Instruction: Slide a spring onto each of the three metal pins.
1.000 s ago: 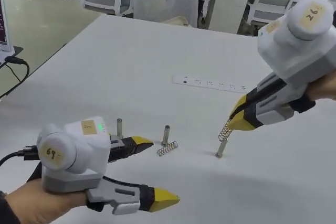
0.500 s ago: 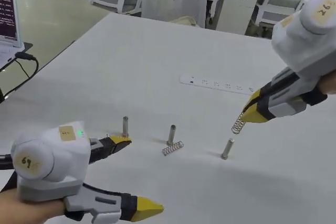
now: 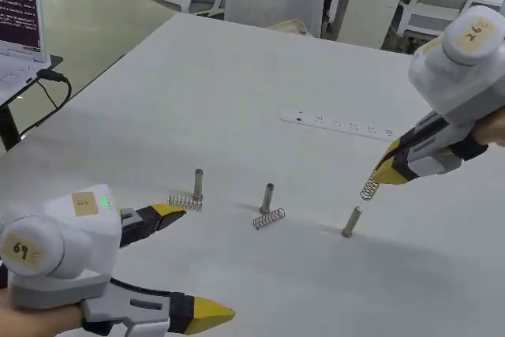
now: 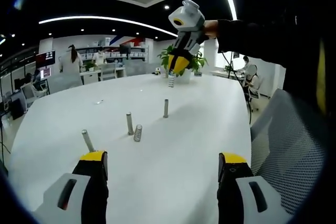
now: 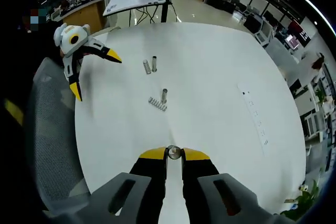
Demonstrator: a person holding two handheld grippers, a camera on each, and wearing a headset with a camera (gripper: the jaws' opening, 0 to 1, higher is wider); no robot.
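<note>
One spring point(image 3: 369, 188), pinched in the closed right tongs point(image 3: 384, 177) above the right-hand pin point(image 3: 351, 222), is best aligned with the pin's axis before being lowered; the left tongs point(image 3: 205, 263) are held wide open, empty.

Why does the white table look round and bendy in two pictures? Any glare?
Left gripper view: the fisheye lens bulges the white table into a dome and curves the ceiling light strip. Right gripper view: same bulge; the coiled metal spring in the right claw shows end-on as a ring. Head view: straight lines, no glare on the table, pale shadows by the upright metal pins.
</note>
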